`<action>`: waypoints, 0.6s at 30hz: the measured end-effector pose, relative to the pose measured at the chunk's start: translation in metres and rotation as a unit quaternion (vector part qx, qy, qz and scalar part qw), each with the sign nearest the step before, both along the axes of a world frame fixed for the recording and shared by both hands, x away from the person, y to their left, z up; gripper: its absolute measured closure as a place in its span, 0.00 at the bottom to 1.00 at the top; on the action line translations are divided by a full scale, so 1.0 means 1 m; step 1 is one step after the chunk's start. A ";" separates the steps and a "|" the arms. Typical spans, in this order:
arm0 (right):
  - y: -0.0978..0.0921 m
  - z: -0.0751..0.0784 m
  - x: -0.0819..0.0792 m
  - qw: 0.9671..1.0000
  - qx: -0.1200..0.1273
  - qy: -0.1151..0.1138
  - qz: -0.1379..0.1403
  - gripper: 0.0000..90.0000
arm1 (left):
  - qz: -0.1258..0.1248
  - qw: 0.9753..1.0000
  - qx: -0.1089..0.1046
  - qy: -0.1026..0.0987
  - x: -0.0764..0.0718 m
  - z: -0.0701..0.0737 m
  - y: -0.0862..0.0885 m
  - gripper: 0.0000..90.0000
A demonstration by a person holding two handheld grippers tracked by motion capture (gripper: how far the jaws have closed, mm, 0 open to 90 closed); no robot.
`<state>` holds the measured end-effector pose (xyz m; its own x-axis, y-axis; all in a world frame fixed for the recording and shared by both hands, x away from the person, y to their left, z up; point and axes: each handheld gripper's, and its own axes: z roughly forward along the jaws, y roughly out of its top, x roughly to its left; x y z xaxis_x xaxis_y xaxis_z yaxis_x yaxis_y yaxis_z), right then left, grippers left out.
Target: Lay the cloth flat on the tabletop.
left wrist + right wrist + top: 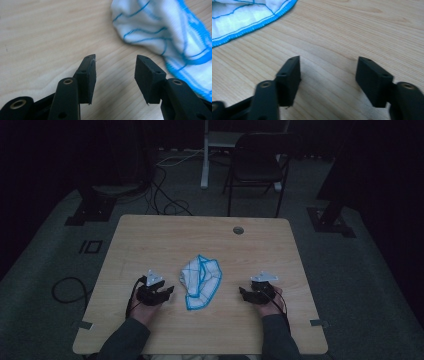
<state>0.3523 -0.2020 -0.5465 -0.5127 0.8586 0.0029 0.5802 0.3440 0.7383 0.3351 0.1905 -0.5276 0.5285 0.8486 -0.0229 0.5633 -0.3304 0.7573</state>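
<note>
Both tongs stand released, jaws spread with bare wood between them, holding nothing. The left tongs (167,291) rest on the bench to the left of the crumpled white cloth with blue stitched edging and thin blue grid lines (201,281); the right tongs (243,293) rest to its right. Each points inward at the cloth and sits near it without touching.

The cloth lies bunched at the middle of the light wood-grain bench (150,235), slightly toward the near side, with folds piled on one another. In the left gripper view, a rounded fold of the cloth (160,32) lies ahead and to the right of the left tongs (115,63). In the right gripper view, the blue hem of the cloth (249,17) curves across the far left, well clear of the right tongs (329,65).

Risk assessment, judged from this layout:
- Stacked layers: a pinch on the bunched part may catch several layers at once, so the cloth lifts as a lump instead of opening.
- Shallow bite on the hem: thin fabric may slip out of the jaws under tension.
- Uneven pull: one side drawn before the other may drag the whole cloth across the smooth bench.
- Low approach: the jaw tips may scrape the bench.

A black chair (257,165) and loose cables (165,195) lie on the floor beyond the far edge.
</note>
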 end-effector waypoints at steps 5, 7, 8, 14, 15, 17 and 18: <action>0.004 0.001 -0.002 1.000 -0.010 -0.007 0.005 0.52 | -0.011 1.000 -0.007 -0.013 0.000 0.012 -0.006 0.58; 0.006 0.002 -0.003 1.000 -0.013 -0.009 0.006 0.52 | -0.015 1.000 -0.008 -0.016 0.001 0.015 -0.008 0.58; 0.006 0.002 -0.003 1.000 -0.014 -0.009 0.007 0.52 | -0.018 1.000 -0.010 -0.018 0.001 0.017 -0.009 0.58; 0.011 0.003 -0.005 1.000 -0.014 -0.015 0.007 0.52 | -0.030 0.999 -0.009 -0.031 0.003 0.026 -0.019 0.57; 0.012 0.003 -0.005 1.000 -0.012 -0.016 0.005 0.52 | -0.030 0.999 -0.009 -0.031 0.003 0.026 -0.019 0.57; 0.016 0.005 -0.006 1.000 0.002 -0.019 0.009 0.53 | -0.041 0.998 -0.014 -0.047 0.003 0.037 -0.028 0.59; 0.018 0.006 -0.006 1.000 0.005 -0.020 0.010 0.54 | -0.043 0.998 -0.017 -0.048 0.004 0.040 -0.029 0.59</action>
<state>0.3460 -0.1841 -0.5408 -0.5290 0.8486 -0.0090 0.5435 0.3469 0.7644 0.3388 0.1611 -0.4881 0.6009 0.7993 0.0038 0.4577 -0.3479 0.8182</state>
